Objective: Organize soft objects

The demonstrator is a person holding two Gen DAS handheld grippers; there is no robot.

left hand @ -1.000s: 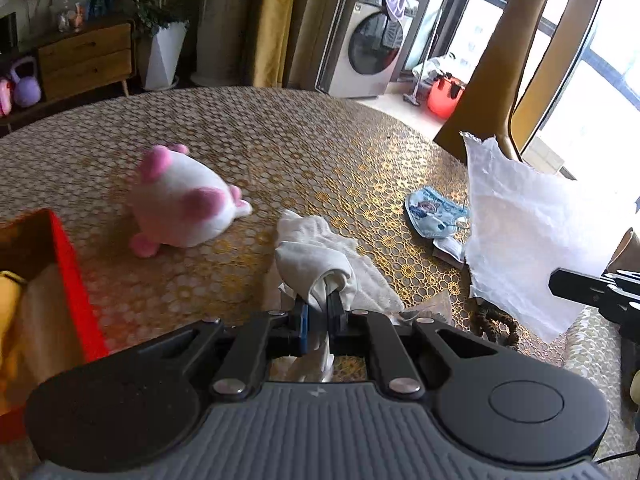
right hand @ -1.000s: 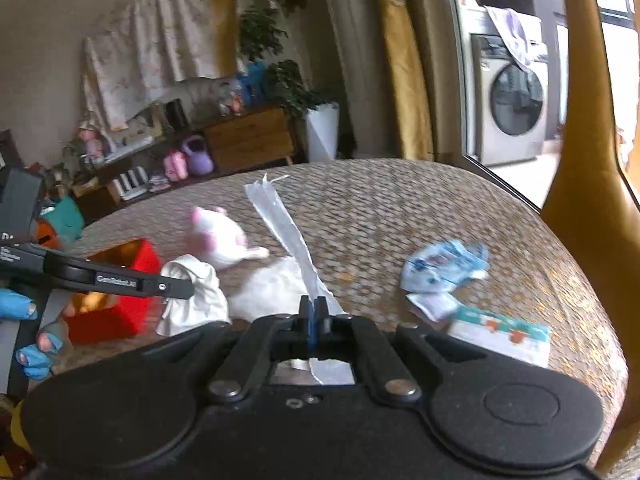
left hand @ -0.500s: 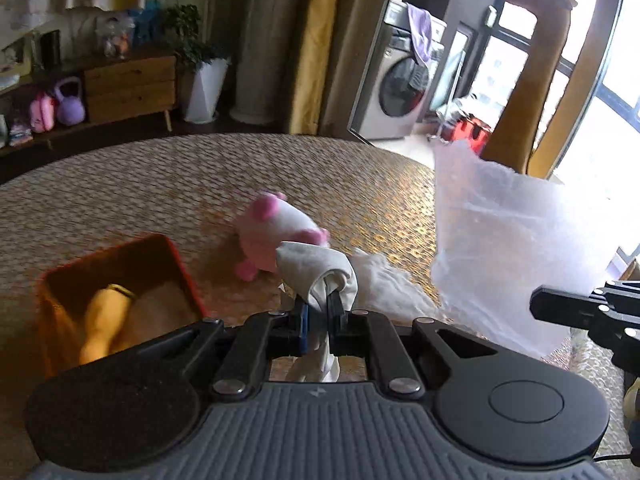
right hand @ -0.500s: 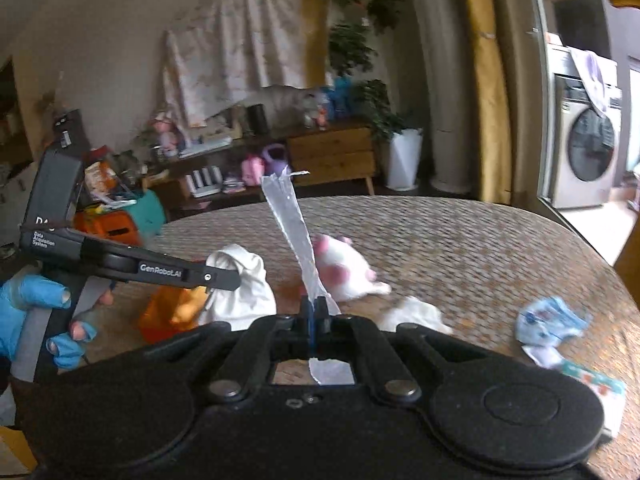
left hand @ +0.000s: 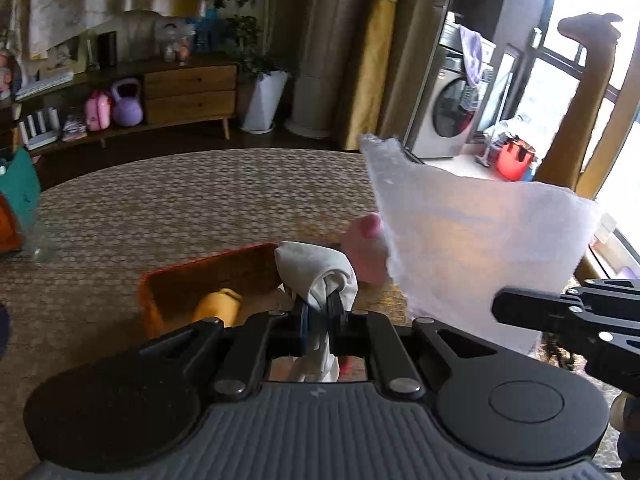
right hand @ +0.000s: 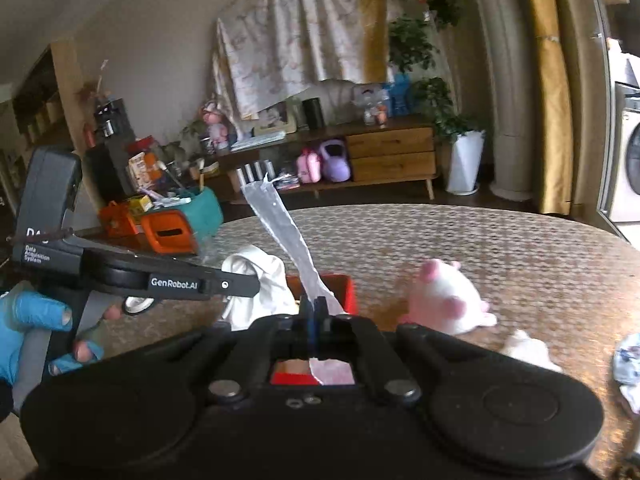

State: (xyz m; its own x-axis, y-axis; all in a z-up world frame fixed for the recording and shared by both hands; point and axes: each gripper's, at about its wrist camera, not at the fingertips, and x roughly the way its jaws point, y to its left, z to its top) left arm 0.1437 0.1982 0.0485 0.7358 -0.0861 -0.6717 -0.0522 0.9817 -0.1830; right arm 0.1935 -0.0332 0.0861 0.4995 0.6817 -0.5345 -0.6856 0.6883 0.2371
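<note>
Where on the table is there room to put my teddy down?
The far half of the table, beyond the red box and the pink-and-white plush, is bare. The left side near the orange bin is free too. It is crowded near the right edge: white cloth and a blue packet.

A home living room: a wooden sideboard [right hand: 390, 154] loaded with toys and a purple kettlebell [right hand: 335, 161], a potted plant [right hand: 464, 148], gold curtains [right hand: 550, 92], a washing machine [left hand: 450, 114] by the window, and a round patterned table [left hand: 160, 208]
</note>
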